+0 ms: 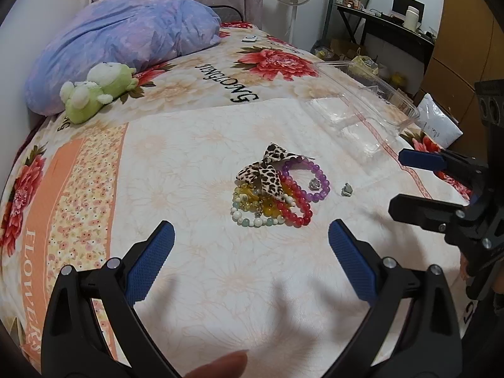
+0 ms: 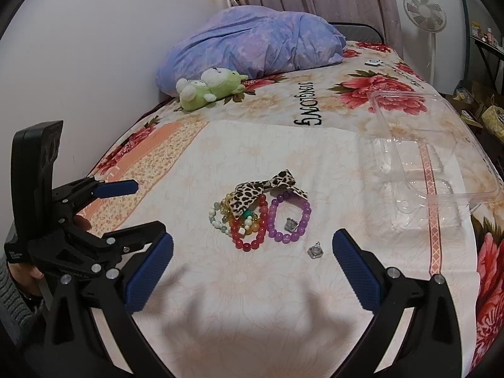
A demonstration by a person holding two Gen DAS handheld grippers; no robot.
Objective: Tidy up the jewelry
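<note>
Jewelry pile of beaded bracelets and a leopard ribbon lies mid-bed, ahead of both tongs, left of the clear tray. Right tongs and left tongs gape wide, empty. A loose silver charm sits nearest the right tongs.

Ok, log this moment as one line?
phase: pre-grasp | left tool: open, empty | right tool: open, empty | jewelry pile: on bed, untouched | clear tray: nothing visible inside
</note>
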